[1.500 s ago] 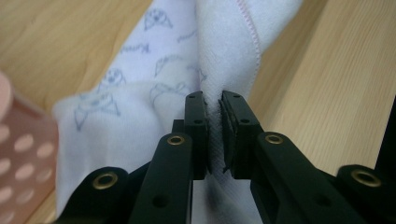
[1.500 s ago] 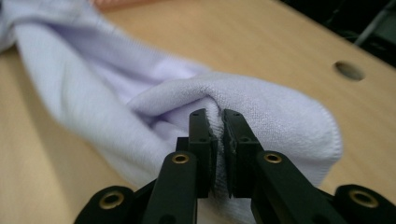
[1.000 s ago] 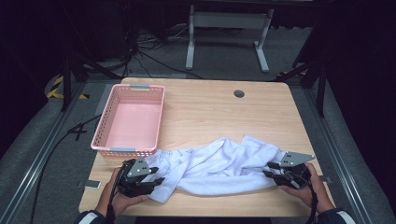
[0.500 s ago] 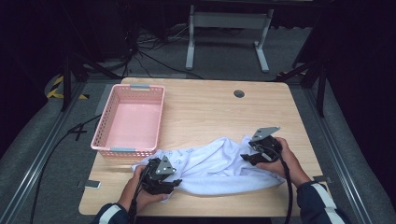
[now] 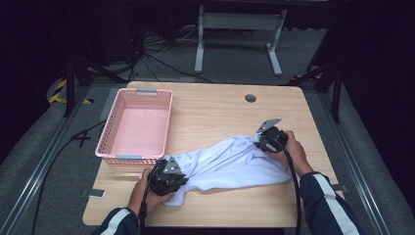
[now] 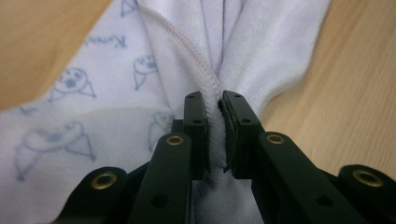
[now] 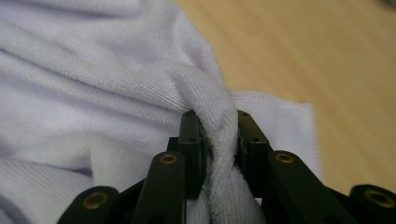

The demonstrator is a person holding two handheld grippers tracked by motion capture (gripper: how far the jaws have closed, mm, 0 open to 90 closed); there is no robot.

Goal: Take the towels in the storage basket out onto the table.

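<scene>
Wooden table [image 5: 215,110] carries a white cloth [image 5: 230,164]; left tongs [image 6: 214,109] and right tongs [image 7: 217,126], jaws just closing, each pinch a fold of it, nearly shut.

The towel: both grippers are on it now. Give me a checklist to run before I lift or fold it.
1. Left gripper pinching the towel: ok. Its jaws have just been closing, and a stitched hem fold sits between the pads.
2. Right gripper pinching the towel: ok. Its jaws have just been closing on a thick bunch of cloth.
3. Single layer in each grip: not ok; both hold gathered folds.
4. Towel spread flat: not ok; it lies bunched and wrinkled between the grippers.
5. Pink basket clear of the cloth: cannot tell; the towel's edge lies close beside its near corner.
</scene>
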